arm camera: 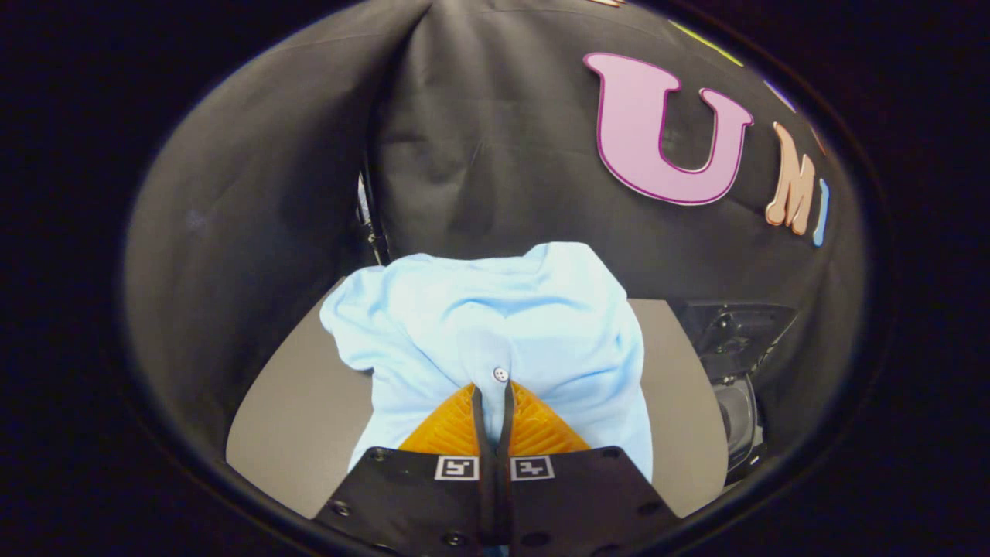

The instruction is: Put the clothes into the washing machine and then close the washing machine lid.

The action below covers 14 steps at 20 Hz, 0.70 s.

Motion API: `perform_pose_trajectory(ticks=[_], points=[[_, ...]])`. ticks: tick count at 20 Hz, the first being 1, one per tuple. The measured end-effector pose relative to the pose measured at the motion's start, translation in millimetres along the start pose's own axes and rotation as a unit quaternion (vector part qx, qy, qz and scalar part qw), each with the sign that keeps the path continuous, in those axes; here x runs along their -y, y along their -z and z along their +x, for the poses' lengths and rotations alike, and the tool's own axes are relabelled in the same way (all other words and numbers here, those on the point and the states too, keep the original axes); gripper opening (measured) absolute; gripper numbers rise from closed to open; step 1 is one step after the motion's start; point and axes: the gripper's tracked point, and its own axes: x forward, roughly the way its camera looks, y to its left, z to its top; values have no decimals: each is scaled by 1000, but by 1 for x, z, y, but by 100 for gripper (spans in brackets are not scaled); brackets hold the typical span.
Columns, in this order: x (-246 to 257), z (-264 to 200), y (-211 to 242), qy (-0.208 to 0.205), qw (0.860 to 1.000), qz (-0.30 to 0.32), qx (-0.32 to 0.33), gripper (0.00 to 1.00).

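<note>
A light blue shirt with a small white button hangs bunched up from my gripper, lifted above the grey table. My two fingers are closed together with a fold of the shirt's fabric pinched between their tips, just below the button. The cloth drapes down on both sides of the fingers and hides what lies under them. To the right, past the table's edge, stands a dark machine with a round opening; little of it can be made out.
The black cloth wall closes the booth behind and on both sides. A thin dark stand or cable rises at the back left corner behind the shirt. Bare grey tabletop shows left and right of the shirt.
</note>
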Motion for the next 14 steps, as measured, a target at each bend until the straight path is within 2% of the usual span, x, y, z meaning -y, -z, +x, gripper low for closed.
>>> perform_pose_trajectory(ticks=[2,4,6,11,14], points=[[5,-8,0,6,1000,3,19,1],[2,-11,6,-18,999,24,23,0],[16,-24,5,-7,999,26,41,3],[42,-61,-18,4,991,30,130,3],[66,-92,-43,8,980,45,193,3]])
